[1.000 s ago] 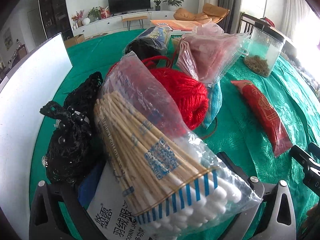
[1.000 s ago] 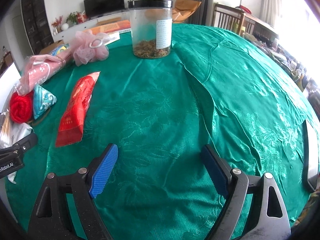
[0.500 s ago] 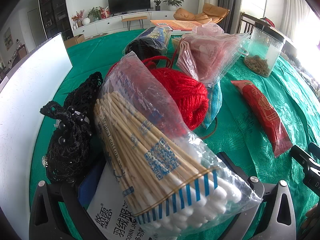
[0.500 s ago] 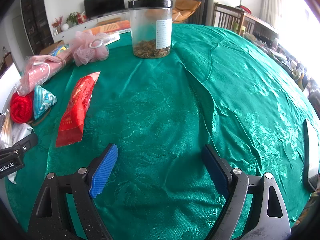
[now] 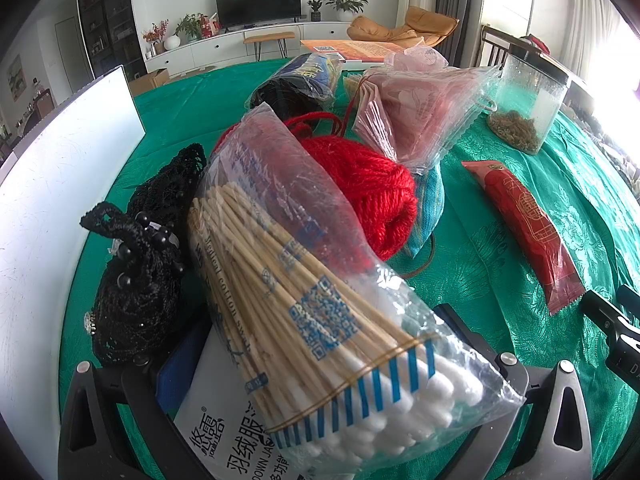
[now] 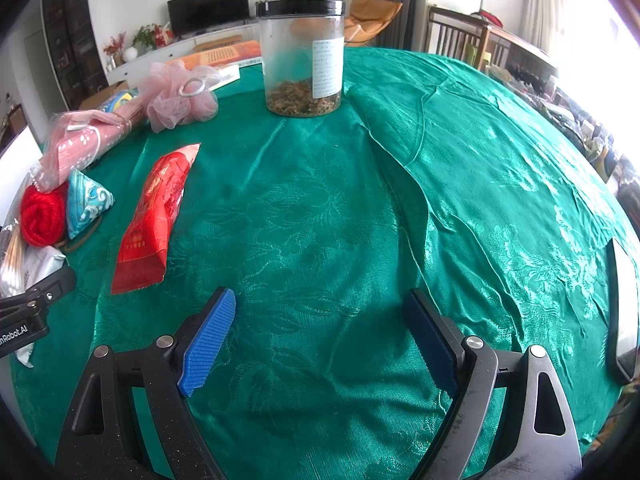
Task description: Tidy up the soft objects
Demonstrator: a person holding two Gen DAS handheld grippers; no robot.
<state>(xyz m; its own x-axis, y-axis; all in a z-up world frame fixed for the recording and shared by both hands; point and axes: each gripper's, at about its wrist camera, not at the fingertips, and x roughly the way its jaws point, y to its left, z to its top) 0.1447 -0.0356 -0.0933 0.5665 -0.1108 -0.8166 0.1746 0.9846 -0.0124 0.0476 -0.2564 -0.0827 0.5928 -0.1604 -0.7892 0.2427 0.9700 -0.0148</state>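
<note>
The bag of cotton swabs point(image 5: 320, 304) lies between the fingers of the left gripper point(image 5: 320, 360), on top of a white down-jacket packet point(image 5: 224, 432), at the near edge of the pile on the green tablecloth point(image 5: 500, 248). The fingers stand on both sides of the 2 packets, but the plastic hides the pads, so I cannot tell if they pinch the bag or only stand around it. The right gripper point(image 6: 316, 336) is spread wide and holds nothing, low over bare cloth.

The risk, in my judgement: the swab bag is slippery and loose, so it can slide off the white packet if the gripper lifts both, or the thin film can tear where the pads press. The black mesh pouch point(image 5: 140, 272) touches the left finger and may be dragged along.

Counted: 1 swab bag, 1 white packet, 1 black mesh pouch, 1 red yarn ball point(image 5: 368, 188), 1 blue patterned pouch point(image 6: 86, 204), 1 pink packet in clear plastic point(image 5: 420, 116), 1 pink mesh puff point(image 6: 180, 96), 1 red sachet point(image 6: 152, 216), 1 dark roll in plastic point(image 5: 300, 80), 1 clear jar point(image 6: 302, 56).
</note>
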